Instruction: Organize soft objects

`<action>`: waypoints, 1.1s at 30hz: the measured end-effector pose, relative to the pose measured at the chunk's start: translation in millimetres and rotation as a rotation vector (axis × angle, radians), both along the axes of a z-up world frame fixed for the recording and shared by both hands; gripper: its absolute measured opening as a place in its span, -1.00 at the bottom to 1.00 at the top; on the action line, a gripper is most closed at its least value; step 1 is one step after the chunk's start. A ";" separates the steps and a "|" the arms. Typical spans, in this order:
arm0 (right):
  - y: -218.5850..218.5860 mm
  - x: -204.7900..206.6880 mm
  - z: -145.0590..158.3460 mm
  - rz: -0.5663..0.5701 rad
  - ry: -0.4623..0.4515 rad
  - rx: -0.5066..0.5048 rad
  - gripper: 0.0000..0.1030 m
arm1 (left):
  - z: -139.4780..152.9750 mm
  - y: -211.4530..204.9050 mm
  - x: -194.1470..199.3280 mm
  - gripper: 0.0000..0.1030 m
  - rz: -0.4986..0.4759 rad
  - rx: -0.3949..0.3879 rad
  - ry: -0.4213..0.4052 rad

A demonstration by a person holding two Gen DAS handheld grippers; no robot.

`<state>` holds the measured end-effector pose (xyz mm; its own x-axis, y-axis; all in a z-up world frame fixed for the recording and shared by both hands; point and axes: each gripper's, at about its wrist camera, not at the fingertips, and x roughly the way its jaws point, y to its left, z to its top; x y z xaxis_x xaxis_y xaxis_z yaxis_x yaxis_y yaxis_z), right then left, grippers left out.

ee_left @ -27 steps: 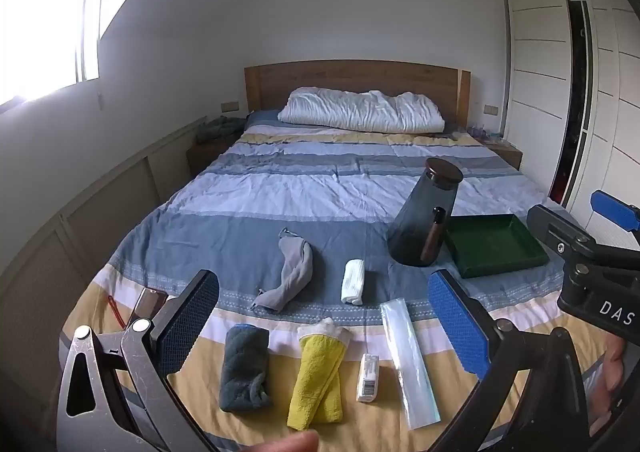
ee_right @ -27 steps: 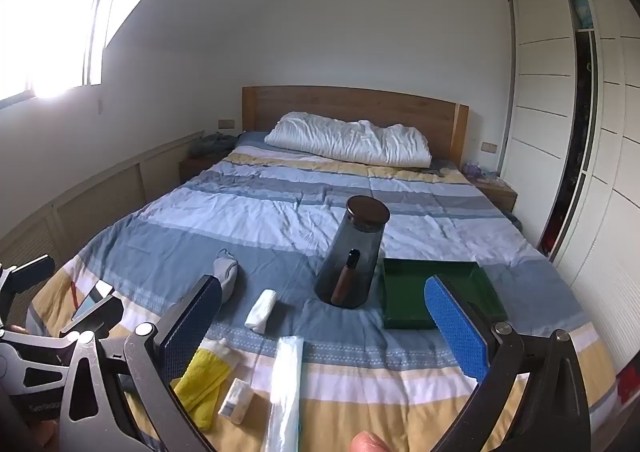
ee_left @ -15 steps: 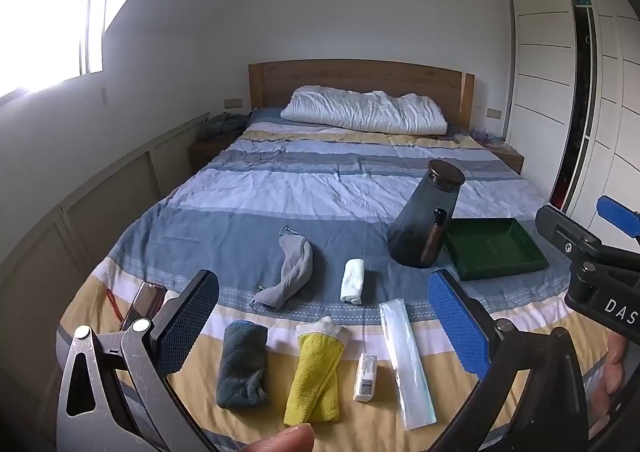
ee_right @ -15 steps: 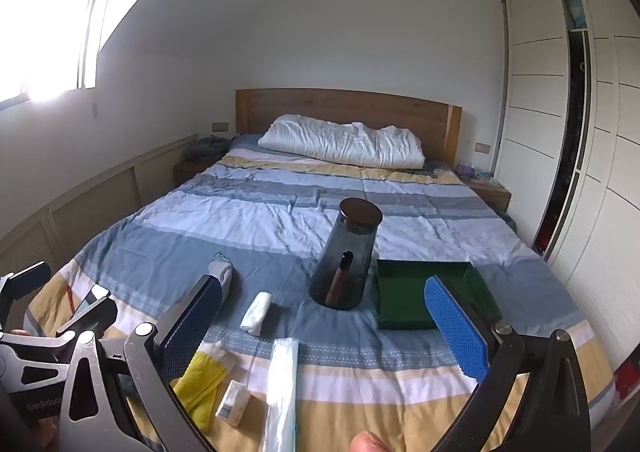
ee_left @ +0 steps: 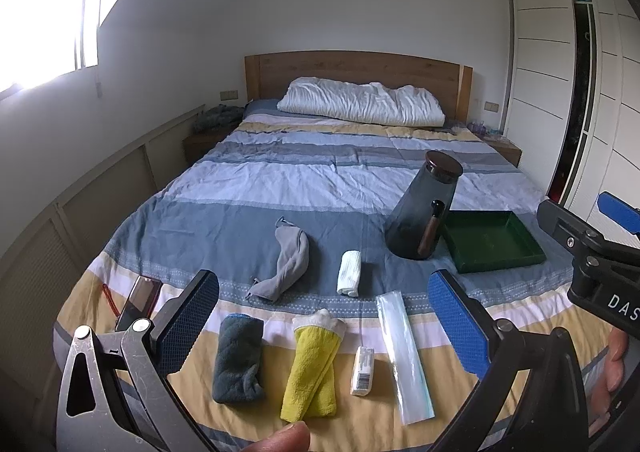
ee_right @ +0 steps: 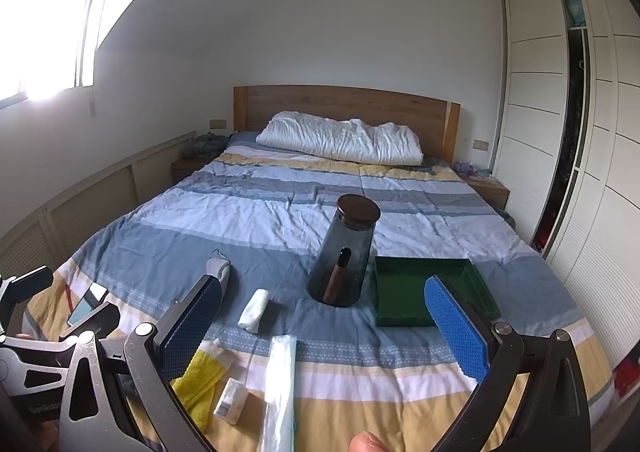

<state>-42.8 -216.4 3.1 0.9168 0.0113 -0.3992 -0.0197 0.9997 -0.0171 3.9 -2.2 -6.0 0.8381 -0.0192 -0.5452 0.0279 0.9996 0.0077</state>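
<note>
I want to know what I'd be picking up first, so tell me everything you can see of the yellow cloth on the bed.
The yellow cloth is a fuzzy, towel-like piece folded lengthwise into a long narrow bundle, with a white fabric end at its far tip. It lies flat on the yellow stripe of the bedspread, between the dark grey rolled towel and the small white packet, touching neither. No fingers touch it.

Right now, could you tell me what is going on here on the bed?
A person holds two grippers above the foot of the striped bed, both open and empty. The left gripper faces a dark grey rolled towel, a yellow folded cloth, a grey sock and a small white rolled cloth. The right gripper faces the empty green tray beside a smoky glass carafe. Nothing has been picked up.
</note>
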 end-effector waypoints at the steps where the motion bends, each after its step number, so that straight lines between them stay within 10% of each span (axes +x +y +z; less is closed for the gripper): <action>1: -0.1 0.1 -0.4 -0.002 0.000 -0.001 1.00 | -0.5 0.2 -0.2 0.98 0.000 -0.001 0.000; 33: 0.2 1.0 -1.7 -0.011 0.013 -0.006 1.00 | -4.5 0.2 -2.4 0.98 -0.002 0.002 0.005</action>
